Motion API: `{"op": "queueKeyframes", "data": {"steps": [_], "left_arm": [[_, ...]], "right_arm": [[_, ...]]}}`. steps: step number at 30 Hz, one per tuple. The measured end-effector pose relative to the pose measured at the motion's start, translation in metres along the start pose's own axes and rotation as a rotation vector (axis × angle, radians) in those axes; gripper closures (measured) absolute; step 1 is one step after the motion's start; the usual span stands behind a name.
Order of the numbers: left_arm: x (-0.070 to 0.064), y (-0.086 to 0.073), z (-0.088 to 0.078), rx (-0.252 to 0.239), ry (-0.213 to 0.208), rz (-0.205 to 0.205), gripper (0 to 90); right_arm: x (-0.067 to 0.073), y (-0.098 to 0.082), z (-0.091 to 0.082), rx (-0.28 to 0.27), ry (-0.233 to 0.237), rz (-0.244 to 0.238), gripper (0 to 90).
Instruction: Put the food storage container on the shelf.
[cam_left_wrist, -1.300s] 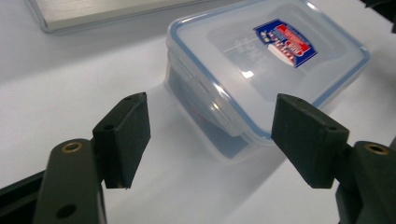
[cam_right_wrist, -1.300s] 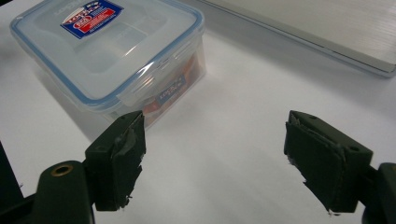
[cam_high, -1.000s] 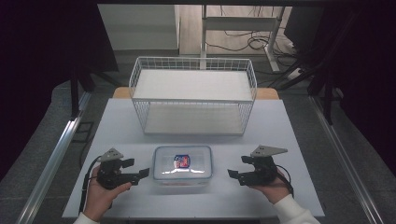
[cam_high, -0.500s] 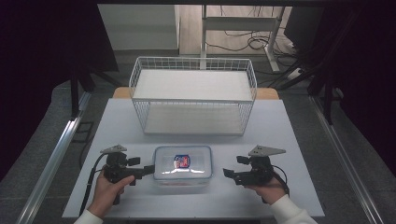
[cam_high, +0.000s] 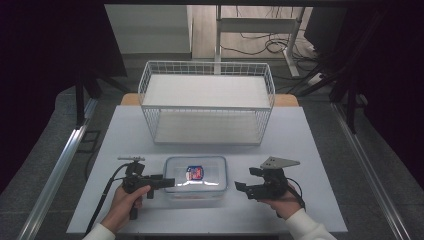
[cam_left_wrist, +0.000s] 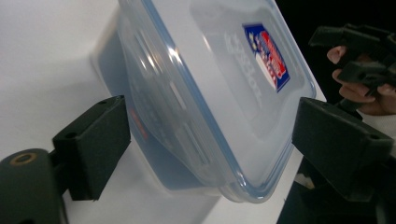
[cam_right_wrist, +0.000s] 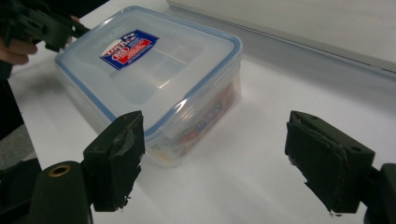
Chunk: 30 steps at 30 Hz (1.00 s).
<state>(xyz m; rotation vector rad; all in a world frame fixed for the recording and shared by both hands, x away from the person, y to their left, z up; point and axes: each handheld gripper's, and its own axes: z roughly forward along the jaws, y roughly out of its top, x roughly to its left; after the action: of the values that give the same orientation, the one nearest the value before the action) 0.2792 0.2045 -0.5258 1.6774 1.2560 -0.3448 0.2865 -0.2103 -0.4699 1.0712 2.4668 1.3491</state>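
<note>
We held a gripper in each hand at the near edge of the white table (cam_high: 125, 130), with the clear plastic container (cam_high: 195, 176) lying flat between them, its blue-rimmed lid on and a red and blue label (cam_high: 194, 172) on top. Our left gripper (cam_high: 162, 183) had its jaws spread wide, having just been opening, and they stood on either side of the container's near corner in the left gripper view, one jaw low beside the wall and the other out past the lid's edge; the pads did not press on it. From above, its tips lay at the container's left side. Our right gripper (cam_high: 242, 187) hung just to the right of the container, a little apart from it, with its jaws also standing wide and nothing between them but bare tabletop. In the right gripper view the container (cam_right_wrist: 154, 84) sat ahead and to the left, with coloured packets showing through its wall. Behind it, farther up the table, stood the white wire basket (cam_high: 206, 102).
</note>
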Motion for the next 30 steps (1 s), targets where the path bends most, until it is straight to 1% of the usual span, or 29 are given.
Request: {"op": "queueKeyframes", "data": {"steps": [3, 4, 5, 7, 9, 10, 11, 12, 13, 15, 16, 18, 19, 22, 24, 27, 28, 30], "left_arm": [[0.001, -0.001, 0.002, 0.006, -0.03, -0.021, 13.6], [0.001, -0.002, 0.002, 0.006, -0.035, -0.031, 14.3], [0.003, -0.003, 0.003, 0.009, -0.05, -0.051, 14.5], [0.005, -0.004, 0.003, 0.011, -0.052, -0.053, 16.4], [0.005, -0.003, 0.002, 0.002, -0.053, -0.052, 18.1], [0.005, -0.003, 0.001, 0.0, -0.054, -0.051, 19.3], [0.005, -0.003, 0.001, 0.0, -0.054, -0.051, 19.6], [0.006, -0.003, 0.002, 0.004, -0.056, -0.055, 20.6], [0.006, -0.004, 0.002, 0.004, -0.055, -0.055, 21.0], [0.006, -0.004, 0.002, 0.005, -0.054, -0.054, 21.5], [0.006, -0.004, 0.002, 0.004, -0.054, -0.054, 22.1], [0.007, -0.004, 0.001, 0.005, -0.055, -0.059, 23.0], [0.006, -0.004, 0.001, 0.005, -0.054, -0.06, 23.3], [0.006, -0.004, 0.001, 0.006, -0.048, -0.057, 24.8], [0.006, -0.004, 0.001, 0.006, -0.037, -0.052, 27.1], [0.006, -0.004, 0.001, 0.006, -0.031, -0.051, 28.1], [0.006, -0.004, 0.001, 0.005, -0.03, -0.051, 29.1], [0.006, -0.004, 0.0, 0.005, -0.03, -0.051, 29.6]], "right_arm": [[0.0, 0.001, 0.002, -0.008, 0.036, 0.05, 19.5], [-0.001, 0.002, 0.004, -0.014, 0.066, 0.098, 18.7], [-0.002, 0.003, 0.006, -0.018, 0.079, 0.118, 18.8], [-0.007, 0.003, 0.014, -0.012, 0.153, 0.215, 18.8], [-0.009, 0.004, 0.023, 0.0, 0.184, 0.271, 18.8], [-0.009, 0.004, 0.029, 0.017, 0.195, 0.288, 18.9], [-0.009, 0.004, 0.029, 0.017, 0.195, 0.288, 18.9], [-0.009, 0.004, 0.041, 0.048, 0.207, 0.315, 18.6], [-0.01, 0.003, 0.047, 0.062, 0.217, 0.33, 18.5], [-0.012, 0.002, 0.054, 0.081, 0.234, 0.358, 18.5], [-0.014, 0.001, 0.06, 0.093, 0.25, 0.384, 19.7], [-0.016, 0.001, 0.064, 0.105, 0.276, 0.419, 21.2], [-0.016, 0.001, 0.066, 0.108, 0.288, 0.436, 22.2], [-0.018, 0.001, 0.068, 0.126, 0.323, 0.472, 31.4], [-0.018, 0.0, 0.069, 0.138, 0.324, 0.481, 32.6], [-0.022, 0.0, 0.068, 0.15, 0.338, 0.513, 37.4], [-0.023, 0.0, 0.068, 0.151, 0.349, 0.531, 38.4], [-0.024, -0.001, 0.067, 0.152, 0.353, 0.543, 39.3]]}}
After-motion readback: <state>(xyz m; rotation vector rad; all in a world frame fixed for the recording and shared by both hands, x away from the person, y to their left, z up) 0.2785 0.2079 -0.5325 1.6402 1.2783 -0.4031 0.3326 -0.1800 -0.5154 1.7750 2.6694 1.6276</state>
